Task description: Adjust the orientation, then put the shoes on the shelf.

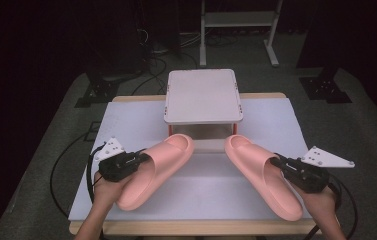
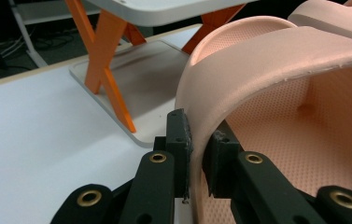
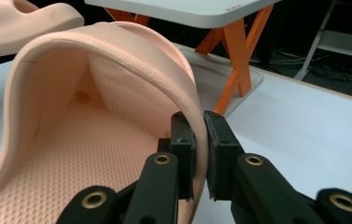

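My left gripper (image 1: 143, 159) pinches the outer side wall of the left pink slipper (image 1: 157, 169), one jaw outside the strap edge and one inside, while my right gripper (image 1: 276, 161) clamps the outer side wall of the right pink slipper (image 1: 263, 172) the same way. Both slippers lie on the white table surface (image 1: 126, 125), heels toward me, toes angled inward. Beyond the toes stands a small white rack (image 1: 203, 95) on orange crossed legs (image 2: 106, 70).
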Action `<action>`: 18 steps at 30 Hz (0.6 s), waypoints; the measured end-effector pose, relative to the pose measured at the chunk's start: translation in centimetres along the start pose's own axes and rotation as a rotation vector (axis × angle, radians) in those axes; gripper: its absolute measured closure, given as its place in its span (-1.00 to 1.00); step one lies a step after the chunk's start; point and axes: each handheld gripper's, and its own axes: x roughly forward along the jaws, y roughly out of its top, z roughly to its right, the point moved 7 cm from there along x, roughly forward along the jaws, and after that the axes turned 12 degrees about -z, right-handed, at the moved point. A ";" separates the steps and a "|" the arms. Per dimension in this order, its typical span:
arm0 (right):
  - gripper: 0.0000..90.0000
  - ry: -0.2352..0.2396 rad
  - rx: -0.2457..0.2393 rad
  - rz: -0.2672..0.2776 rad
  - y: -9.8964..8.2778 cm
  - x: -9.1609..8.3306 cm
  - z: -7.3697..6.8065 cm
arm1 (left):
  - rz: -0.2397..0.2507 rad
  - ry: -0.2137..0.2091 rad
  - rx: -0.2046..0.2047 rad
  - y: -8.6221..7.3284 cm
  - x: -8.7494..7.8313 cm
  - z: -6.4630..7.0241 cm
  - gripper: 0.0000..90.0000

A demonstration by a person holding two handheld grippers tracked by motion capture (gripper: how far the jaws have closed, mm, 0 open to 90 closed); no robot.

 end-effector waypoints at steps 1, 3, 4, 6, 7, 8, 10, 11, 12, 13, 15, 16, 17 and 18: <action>0.84 0.000 -0.004 0.001 0.1 -0.1 0.0 | 0.000 0.000 0.000 0.1 -0.1 0.0 0.81; 0.84 0.001 -0.006 0.001 0.3 -0.2 0.0 | 0.002 0.003 0.001 0.3 -0.1 -0.1 0.81; 0.84 0.000 -0.008 0.000 0.4 -0.2 0.0 | 0.004 0.003 -0.001 0.3 -0.2 -0.1 0.81; 0.84 0.000 -0.012 0.000 0.6 -0.2 0.0 | 0.003 0.000 -0.001 0.4 -0.2 -0.1 0.82; 0.84 0.002 -0.016 -0.002 0.7 -0.2 0.0 | 0.005 -0.001 0.000 0.5 -0.2 0.0 0.81; 0.84 0.000 -0.020 -0.003 0.8 -0.2 0.0 | 0.007 -0.004 -0.001 0.5 -0.3 0.0 0.81; 0.84 -0.001 -0.025 -0.002 0.9 -0.3 -0.1 | 0.015 -0.001 -0.002 0.7 -0.4 0.1 0.81; 0.84 -0.001 -0.022 0.001 1.0 -0.3 -0.1 | 0.012 -0.004 0.002 0.8 -0.5 0.2 0.81; 0.84 0.001 -0.023 0.004 1.1 -0.4 -0.1 | 0.015 -0.005 0.006 0.9 -0.5 0.2 0.81; 0.84 0.004 -0.021 0.006 1.1 -0.4 -0.1 | 0.013 -0.004 0.009 1.1 -0.6 0.2 0.81; 0.84 0.002 -0.018 0.005 1.2 -0.5 -0.1 | 0.014 -0.002 0.013 1.3 -0.8 0.3 0.81; 0.84 0.001 -0.022 0.006 1.2 -0.6 -0.1 | 0.016 -0.001 0.016 1.4 -0.8 0.3 0.81; 0.84 0.001 -0.026 0.004 1.2 -0.6 -0.1 | 0.016 -0.001 0.016 1.5 -0.9 0.3 0.81; 0.84 0.000 -0.026 0.005 1.2 -0.7 -0.1 | 0.018 0.000 0.016 1.6 -0.9 0.3 0.81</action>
